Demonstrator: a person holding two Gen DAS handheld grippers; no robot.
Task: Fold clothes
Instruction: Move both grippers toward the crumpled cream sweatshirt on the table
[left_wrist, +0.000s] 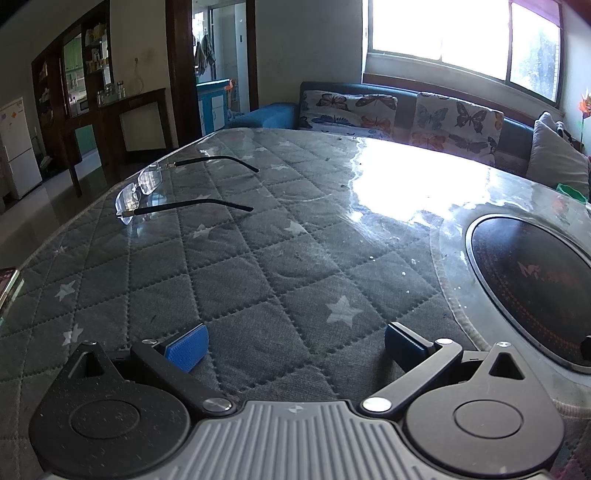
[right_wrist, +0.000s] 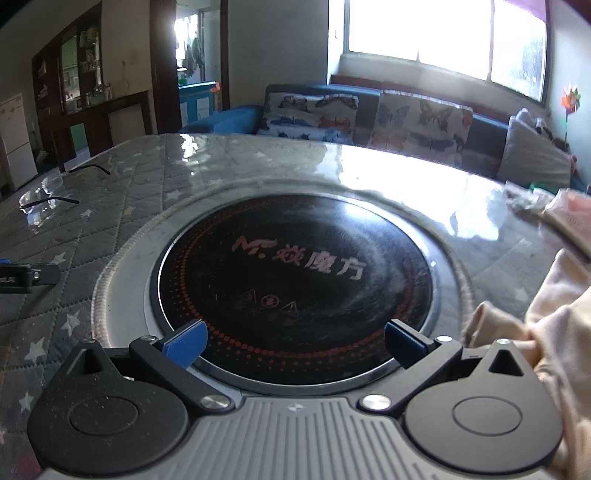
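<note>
A pale peach garment lies crumpled at the right edge of the table in the right wrist view, just right of my right gripper. That gripper is open and empty, low over a round black cooktop set in the table. My left gripper is open and empty over the grey quilted star-print table cover. A finger of the left gripper shows at the left edge of the right wrist view. No garment shows in the left wrist view.
Rimless glasses lie open at the table's far left, also in the right wrist view. The cooktop sits right of the left gripper. A clear shiny sheet covers the table. A butterfly-cushioned sofa stands behind it.
</note>
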